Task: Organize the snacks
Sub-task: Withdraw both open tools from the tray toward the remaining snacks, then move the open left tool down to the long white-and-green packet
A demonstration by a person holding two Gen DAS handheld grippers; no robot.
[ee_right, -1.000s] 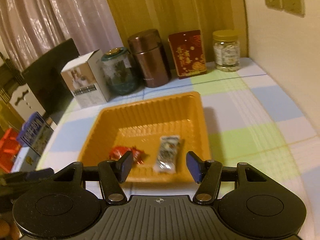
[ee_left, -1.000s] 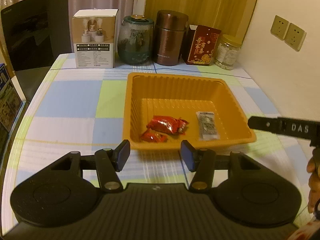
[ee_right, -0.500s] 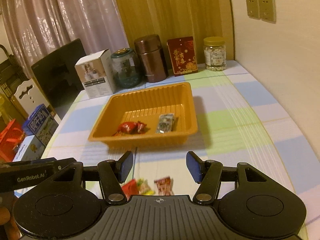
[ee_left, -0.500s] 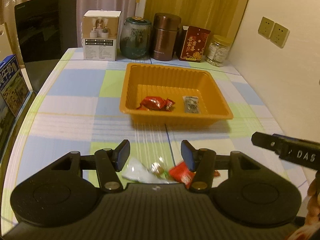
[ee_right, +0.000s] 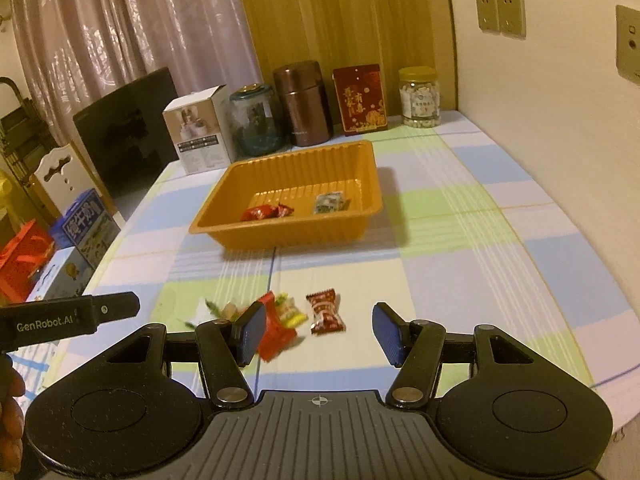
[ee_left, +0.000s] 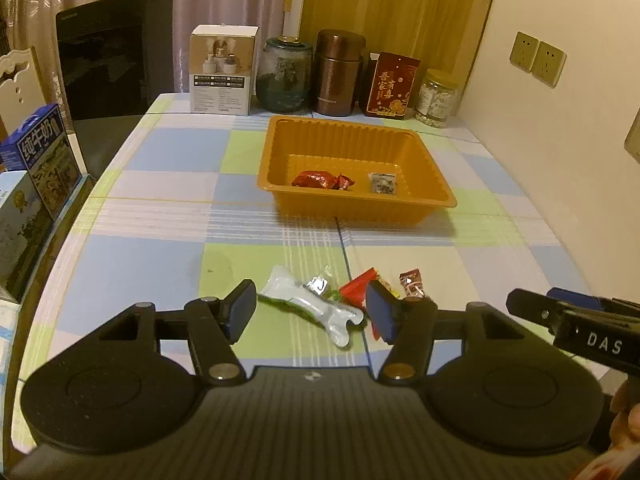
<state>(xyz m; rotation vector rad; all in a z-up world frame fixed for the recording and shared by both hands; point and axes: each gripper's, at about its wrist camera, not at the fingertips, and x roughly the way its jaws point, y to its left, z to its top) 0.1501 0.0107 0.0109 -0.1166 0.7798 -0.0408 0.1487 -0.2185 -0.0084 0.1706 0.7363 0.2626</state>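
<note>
An orange tray (ee_left: 434,200) (ee_right: 212,226) on the checked tablecloth holds a red wrapped snack (ee_left: 316,180) (ee_right: 260,212) and a small grey packet (ee_left: 382,183) (ee_right: 329,203). Loose snacks lie near the front edge: a white packet (ee_left: 312,304), a red packet (ee_left: 356,290) (ee_right: 272,336), a yellow-green candy (ee_right: 289,312) and a dark red candy (ee_left: 412,283) (ee_right: 326,312). My left gripper (ee_left: 311,315) is open and empty, just above the white packet. My right gripper (ee_right: 320,334) is open and empty, around the dark red candy.
Along the back stand a white box (ee_left: 222,70), a glass jar (ee_left: 285,76), a brown canister (ee_left: 339,74), a red pouch (ee_left: 392,86) and a clear jar (ee_left: 438,98). A black chair (ee_left: 114,64) and milk cartons (ee_left: 36,160) are left. A wall is at right.
Both grippers pulled back from the tray toward the table's front edge. The loose snacks came into view between the fingers. Both stayed open.
</note>
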